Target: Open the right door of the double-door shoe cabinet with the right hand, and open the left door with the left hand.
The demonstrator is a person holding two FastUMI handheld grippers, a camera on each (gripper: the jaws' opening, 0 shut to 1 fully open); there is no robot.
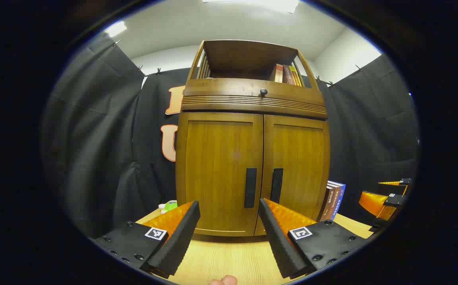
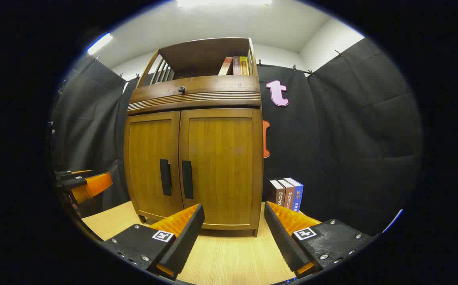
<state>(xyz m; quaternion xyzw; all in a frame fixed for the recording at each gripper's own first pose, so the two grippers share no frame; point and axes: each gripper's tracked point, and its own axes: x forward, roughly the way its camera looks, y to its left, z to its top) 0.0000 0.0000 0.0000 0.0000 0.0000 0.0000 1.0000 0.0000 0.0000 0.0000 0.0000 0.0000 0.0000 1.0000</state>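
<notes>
A brown wooden shoe cabinet (image 1: 252, 158) (image 2: 197, 158) stands on a light wooden table, both doors closed. The left door (image 1: 219, 170) (image 2: 149, 162) and the right door (image 1: 298, 166) (image 2: 221, 162) each carry a dark vertical handle near the middle seam: left handle (image 1: 250, 187) (image 2: 165, 177), right handle (image 1: 276, 185) (image 2: 187, 179). My left gripper (image 1: 229, 208) is open, a short way in front of the doors, nothing between its fingers. My right gripper (image 2: 233, 209) is open too, in front of the right door. The right gripper (image 1: 387, 194) also appears far right in the left gripper view; the left gripper (image 2: 82, 184) far left in the right gripper view.
A drawer with a round dark knob (image 1: 263, 92) (image 2: 181, 89) sits above the doors. Books (image 1: 288, 74) (image 2: 235, 65) stand in the open top shelf. More upright books (image 1: 334, 200) (image 2: 288, 194) stand on the table right of the cabinet. A small green toy (image 1: 169, 206) lies left of it.
</notes>
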